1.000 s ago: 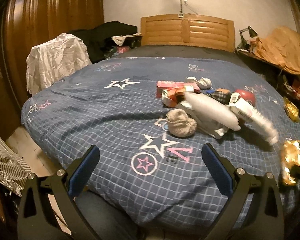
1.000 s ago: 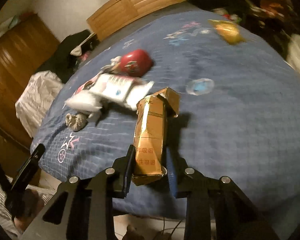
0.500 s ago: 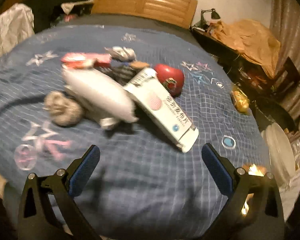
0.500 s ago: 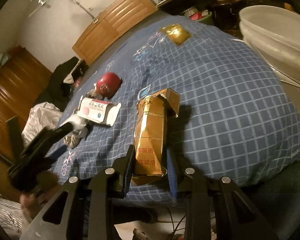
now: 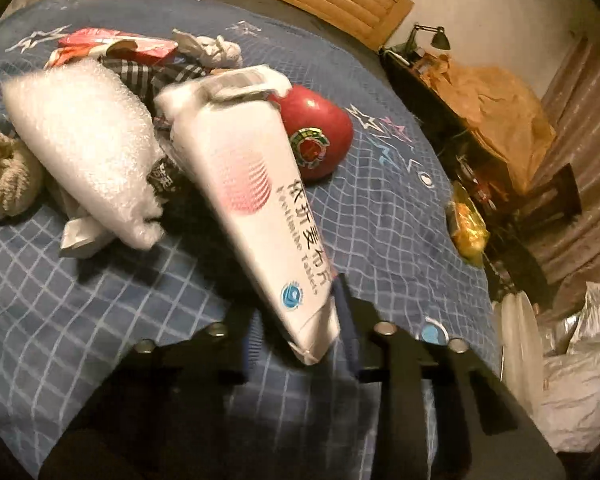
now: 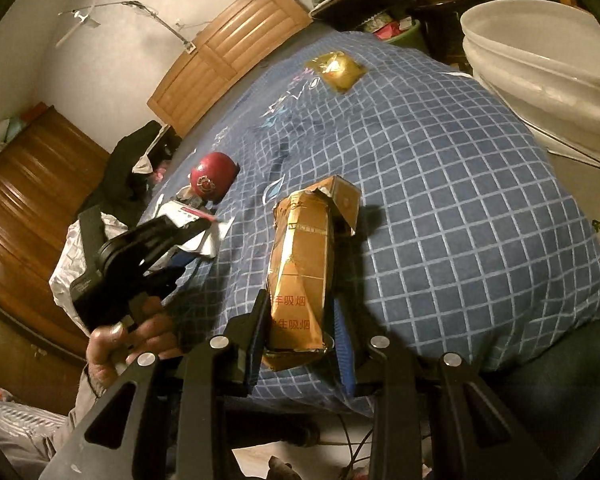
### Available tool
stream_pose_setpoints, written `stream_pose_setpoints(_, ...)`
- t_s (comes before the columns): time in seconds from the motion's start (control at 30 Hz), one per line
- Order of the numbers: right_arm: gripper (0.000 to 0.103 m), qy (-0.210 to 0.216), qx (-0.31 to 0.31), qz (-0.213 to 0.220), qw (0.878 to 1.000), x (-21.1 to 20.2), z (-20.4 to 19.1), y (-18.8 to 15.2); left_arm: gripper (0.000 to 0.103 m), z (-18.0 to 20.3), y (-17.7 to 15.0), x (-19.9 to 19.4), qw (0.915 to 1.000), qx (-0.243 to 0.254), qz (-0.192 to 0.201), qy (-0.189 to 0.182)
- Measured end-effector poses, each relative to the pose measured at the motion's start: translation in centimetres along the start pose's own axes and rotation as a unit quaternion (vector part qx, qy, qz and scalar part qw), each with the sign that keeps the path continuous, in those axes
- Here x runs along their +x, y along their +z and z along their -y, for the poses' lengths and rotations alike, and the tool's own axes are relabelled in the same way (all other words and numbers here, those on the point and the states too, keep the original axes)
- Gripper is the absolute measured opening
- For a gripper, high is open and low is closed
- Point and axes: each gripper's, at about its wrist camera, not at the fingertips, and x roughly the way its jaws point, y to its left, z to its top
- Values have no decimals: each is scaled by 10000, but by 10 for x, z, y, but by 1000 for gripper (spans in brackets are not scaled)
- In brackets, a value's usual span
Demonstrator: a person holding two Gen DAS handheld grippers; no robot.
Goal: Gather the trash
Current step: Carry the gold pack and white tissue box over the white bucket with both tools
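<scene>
A long white tablet box (image 5: 252,184) lies tilted on the blue checked bedspread (image 5: 380,220). Its near end sits between the fingers of my left gripper (image 5: 298,340), whose jaws are closing on it. From the right wrist view the left gripper (image 6: 198,226) shows at the left, held by a hand (image 6: 140,336), its tips at the white box (image 6: 188,216). My right gripper (image 6: 302,320) is shut on a crumpled gold cigarette carton (image 6: 300,256), held upright over the bed's near edge.
A red apple (image 5: 316,140), a bubble-wrap bag (image 5: 88,140), a beige sock ball (image 5: 4,176) and red wrappers (image 5: 116,42) crowd around the box. A gold wrapper (image 6: 336,70) lies far right on the bed. White buckets (image 6: 540,60) stand beside the bed.
My left gripper swung right and down to the white box, and its wide-open jaws came together around the box's end. The right gripper kept its hold on the gold carton.
</scene>
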Motion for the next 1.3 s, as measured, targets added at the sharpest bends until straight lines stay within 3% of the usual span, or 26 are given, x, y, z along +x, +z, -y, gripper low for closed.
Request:
stream_pose_setpoints(0.23, 32, -37, -392, 159, 9991, 4, -23, 8, 17, 24, -31, -57, 9958, 836, 223, -292)
stream_pose_setpoints(0.4, 32, -118, -617, 336, 9975, -3, -33, 10, 16, 46, -40, -80, 9875, 1441, 635, -52)
stream_pose_setpoints(0.67, 32, -231, -696, 554, 9958, -20, -31, 12, 15, 53, -41, -91, 9833, 1673, 720, 10)
stream_pose_setpoints(0.83, 32, -347, -939, 739, 9922, -33, -37, 16, 15, 80, -44, -98, 9706, 2164, 1000, 336)
stream_pose_setpoints(1.0, 32, -624, -1181, 1258, 9830, -73, -40, 35, 15, 125, -45, -97, 9540, 2712, 1190, 464)
stream_pose_setpoints(1.3, 32, -1503, -975, 2139, 9603, -172, -1, 83, 15, 225, -54, -83, 9257, 3514, 1400, -75)
